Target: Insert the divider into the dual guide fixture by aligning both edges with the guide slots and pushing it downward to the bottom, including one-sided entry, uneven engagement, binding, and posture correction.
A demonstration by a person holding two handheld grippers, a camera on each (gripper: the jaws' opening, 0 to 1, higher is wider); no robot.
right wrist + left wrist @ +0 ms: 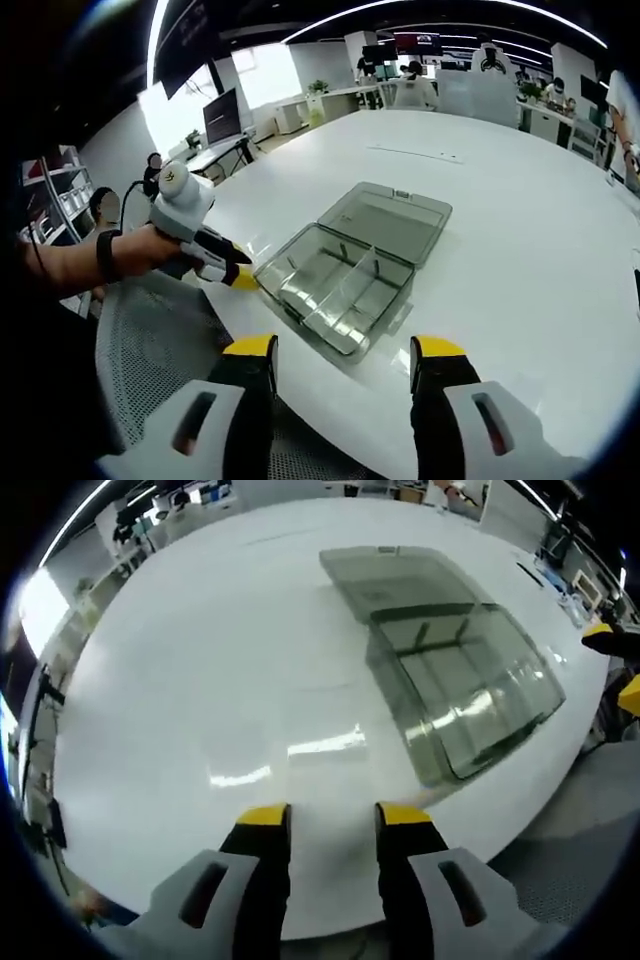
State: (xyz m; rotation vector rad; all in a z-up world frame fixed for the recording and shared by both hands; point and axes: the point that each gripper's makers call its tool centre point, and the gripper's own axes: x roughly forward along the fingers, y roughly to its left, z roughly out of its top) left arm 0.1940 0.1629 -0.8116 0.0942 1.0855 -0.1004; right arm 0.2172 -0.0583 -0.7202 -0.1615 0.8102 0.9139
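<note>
Both hand-held grippers, left (333, 818) and right (343, 349), are held open and empty; clear lidded box (345, 270) is seen ahead on white surface (520, 230).

We see a glossy, smooth white table (200, 680) throwing back light streaks, a clear smoky plastic box (340, 275) with a shiny transparent lid (392, 220), and matt grey mesh fabric (160, 350).
</note>
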